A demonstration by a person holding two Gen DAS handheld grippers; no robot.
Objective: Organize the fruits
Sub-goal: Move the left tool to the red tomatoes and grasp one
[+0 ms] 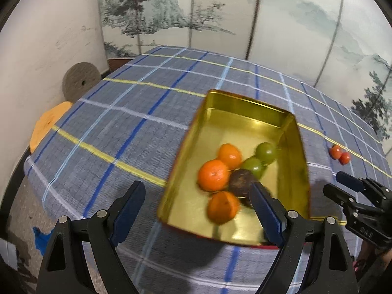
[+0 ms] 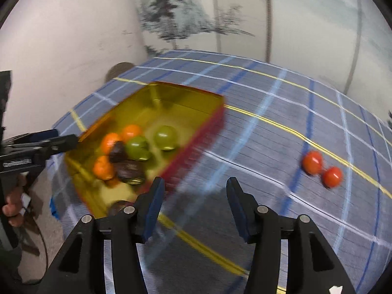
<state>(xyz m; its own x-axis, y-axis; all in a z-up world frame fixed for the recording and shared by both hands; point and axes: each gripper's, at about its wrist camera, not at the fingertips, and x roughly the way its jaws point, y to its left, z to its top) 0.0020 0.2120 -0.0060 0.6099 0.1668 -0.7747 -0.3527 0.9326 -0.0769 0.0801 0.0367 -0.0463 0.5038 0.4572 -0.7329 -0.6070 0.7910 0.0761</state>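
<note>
A gold tin (image 1: 235, 122) with red outer walls (image 2: 196, 142) sits on the blue plaid cloth (image 1: 137, 112). Inside lie three oranges (image 1: 212, 175), two green fruits (image 1: 265, 152) and some dark brown fruits (image 1: 241, 181). Two red fruits (image 1: 340, 155) (image 2: 321, 169) rest on the cloth to the tin's right. My left gripper (image 1: 196, 196) is open and straddles the tin's near left wall, its right finger over the fruit. My right gripper (image 2: 196, 188) is open over bare cloth just right of the tin, nothing between its fingers. Each gripper shows in the other's view (image 1: 339, 185) (image 2: 66, 138).
A grey disc (image 1: 80, 80) and an orange round board (image 1: 49, 125) lean by the white wall past the table's left edge. A painted folding screen (image 1: 269, 24) stands behind the table. A hand (image 2: 12, 205) holds the left gripper's handle. Something blue (image 1: 41, 240) lies on the floor.
</note>
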